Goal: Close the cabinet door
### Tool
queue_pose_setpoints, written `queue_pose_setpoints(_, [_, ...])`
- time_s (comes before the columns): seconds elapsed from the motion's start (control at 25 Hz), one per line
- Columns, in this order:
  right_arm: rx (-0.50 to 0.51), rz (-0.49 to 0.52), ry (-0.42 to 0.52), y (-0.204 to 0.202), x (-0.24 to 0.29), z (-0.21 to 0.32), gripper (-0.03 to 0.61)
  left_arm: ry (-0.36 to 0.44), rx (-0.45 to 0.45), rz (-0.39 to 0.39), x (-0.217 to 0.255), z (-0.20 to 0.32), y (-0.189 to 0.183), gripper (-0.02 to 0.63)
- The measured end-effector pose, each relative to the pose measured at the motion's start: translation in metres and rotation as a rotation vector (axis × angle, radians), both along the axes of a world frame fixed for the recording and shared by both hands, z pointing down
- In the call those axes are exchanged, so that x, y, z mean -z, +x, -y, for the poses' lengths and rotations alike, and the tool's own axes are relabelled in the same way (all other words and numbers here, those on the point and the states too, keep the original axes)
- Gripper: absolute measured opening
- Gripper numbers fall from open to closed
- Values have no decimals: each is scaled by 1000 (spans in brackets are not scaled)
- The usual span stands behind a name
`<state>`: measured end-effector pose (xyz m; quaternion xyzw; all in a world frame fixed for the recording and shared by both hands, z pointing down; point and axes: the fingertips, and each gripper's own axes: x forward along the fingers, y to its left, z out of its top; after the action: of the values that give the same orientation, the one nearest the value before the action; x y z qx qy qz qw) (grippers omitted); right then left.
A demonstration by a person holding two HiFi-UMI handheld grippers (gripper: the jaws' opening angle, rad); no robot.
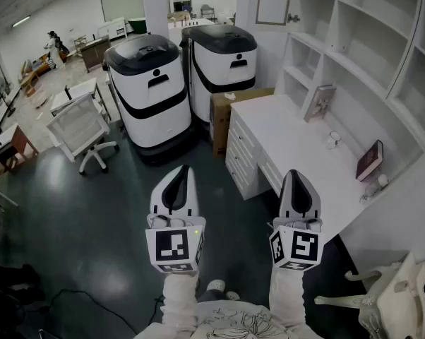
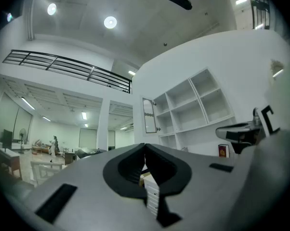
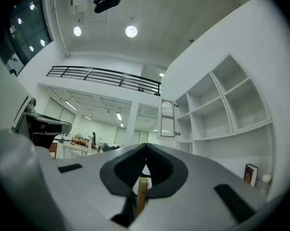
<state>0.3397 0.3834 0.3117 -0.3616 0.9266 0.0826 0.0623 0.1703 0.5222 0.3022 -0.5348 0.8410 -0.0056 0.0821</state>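
Observation:
The cabinet door (image 1: 272, 1), a framed pale panel with a small knob (image 1: 294, 18), stands swung open at the upper left end of the white shelf unit (image 1: 354, 41). The left gripper view shows the door (image 2: 148, 114) far ahead, and so does the right gripper view, with the door (image 3: 167, 118) beside the shelves. My left gripper (image 1: 183, 169) and right gripper (image 1: 296, 174) hover side by side over the dark floor, well short of the door. Both are shut, their tips meeting with nothing between them (image 2: 145, 146) (image 3: 146, 146).
A white desk (image 1: 297, 143) with drawers runs under the shelves, bearing a picture frame (image 1: 318, 103), a dark red book (image 1: 369, 159) and small jars. Two large white-and-black machines (image 1: 145, 94) and a cardboard box (image 1: 223, 119) stand ahead. A white office chair (image 1: 82, 129) sits to the left.

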Motion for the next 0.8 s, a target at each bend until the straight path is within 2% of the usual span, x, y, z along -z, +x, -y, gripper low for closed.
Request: queue_pose_setpoints(0.8, [-8,-23,-25,-53,-23,16,3,-34,2,-40,-26,21,-55,3])
